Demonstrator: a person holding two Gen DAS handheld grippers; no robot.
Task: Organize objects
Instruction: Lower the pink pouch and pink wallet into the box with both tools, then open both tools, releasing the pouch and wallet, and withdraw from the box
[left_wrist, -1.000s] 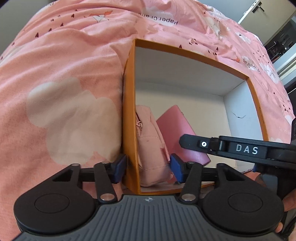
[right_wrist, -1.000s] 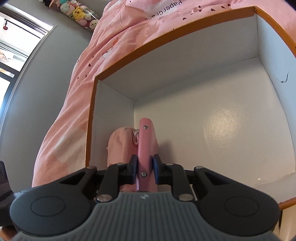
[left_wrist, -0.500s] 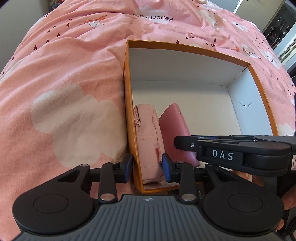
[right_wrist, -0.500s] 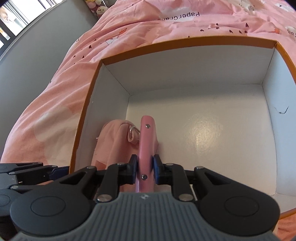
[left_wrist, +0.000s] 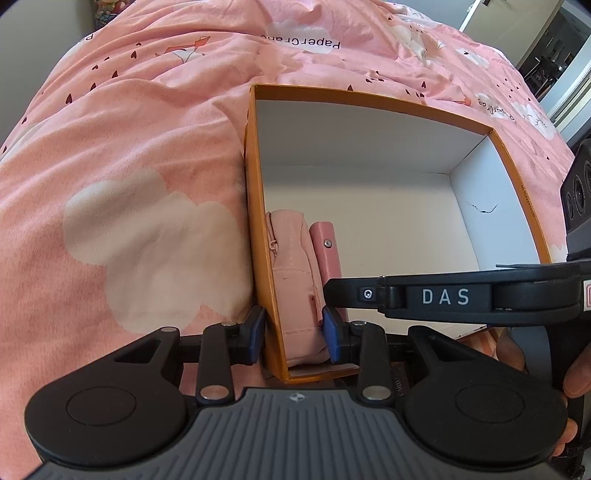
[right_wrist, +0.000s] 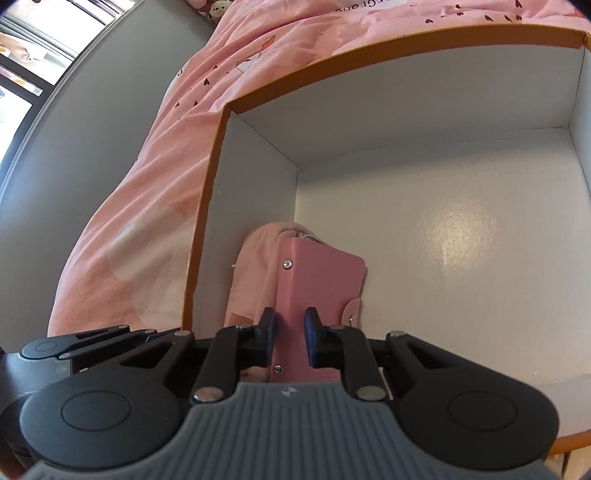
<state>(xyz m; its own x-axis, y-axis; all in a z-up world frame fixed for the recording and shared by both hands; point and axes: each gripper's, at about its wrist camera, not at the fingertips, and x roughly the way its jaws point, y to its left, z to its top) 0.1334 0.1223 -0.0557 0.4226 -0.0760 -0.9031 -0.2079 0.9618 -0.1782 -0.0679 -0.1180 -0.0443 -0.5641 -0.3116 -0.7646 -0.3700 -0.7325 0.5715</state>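
Step in hand: standing the pink wallet (right_wrist: 321, 280) upright in the box (left_wrist: 369, 96), just right of the pink pouch (left_wrist: 291, 266).
Where things are: the orange box sits on the bed (left_wrist: 129, 147). The pouch stands against its left wall at the near left corner. The wallet is on edge beside it, touching or almost touching. The rest of the white floor is bare.
Right tongs (right_wrist: 290, 334): narrow, gripping the wallet's spine low at its near end, pads on both sides.
Left tongs (left_wrist: 293, 330): they have just been closing and now straddle the left wall, one pad outside the box and one inside against the pouch, pinching wall and pouch together.
Left side's job: keep that pinch steady, so the box does not slide on the soft bedding and the pouch does not flop right into the wallet's slot.
Seating the wallet: I would press it down until its bottom edge rests on the floor, spine vertical, flat face against the pouch.
Letting go: open the right tongs only slightly at first and see whether the wallet stands. If it leans right, nudge it back against the pouch.
Withdrawal: lift straight up along the spine, clear of the snap tab on the wallet's right face.
Main risk: a thin wallet on edge probably tips toward the open floor.
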